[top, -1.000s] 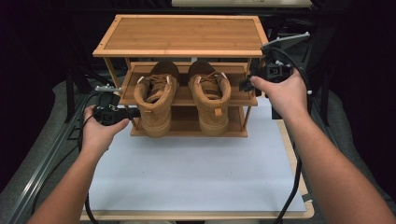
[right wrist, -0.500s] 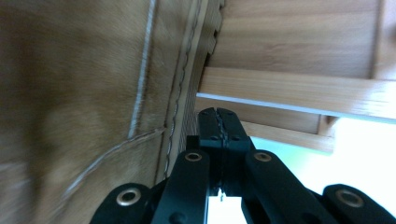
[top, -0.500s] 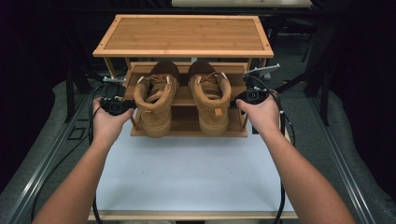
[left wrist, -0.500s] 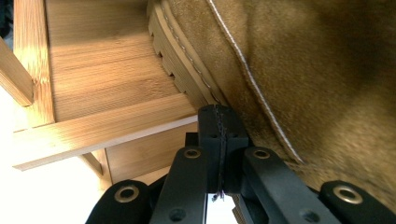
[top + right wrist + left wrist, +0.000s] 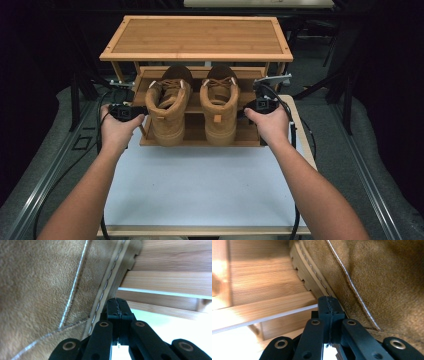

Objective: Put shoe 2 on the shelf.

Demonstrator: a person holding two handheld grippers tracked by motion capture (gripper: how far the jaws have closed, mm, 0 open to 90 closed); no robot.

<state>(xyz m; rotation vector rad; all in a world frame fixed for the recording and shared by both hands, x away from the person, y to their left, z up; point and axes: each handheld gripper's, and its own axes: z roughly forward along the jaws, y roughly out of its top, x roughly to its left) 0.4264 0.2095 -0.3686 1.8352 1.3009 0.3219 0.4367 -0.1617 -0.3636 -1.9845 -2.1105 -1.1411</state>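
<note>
Nearest, two forearms reach across the white table [image 5: 200, 185]. The left gripper [image 5: 131, 112] sits just beside the outer side of the left boot [image 5: 169, 107], its jaws pressed together with nothing between them. The right gripper [image 5: 256, 106] sits just beside the right boot [image 5: 219, 102], jaws likewise closed and empty. Both boots stand on the lower shelf of the wooden rack [image 5: 195, 37], toes toward the person.
</note>
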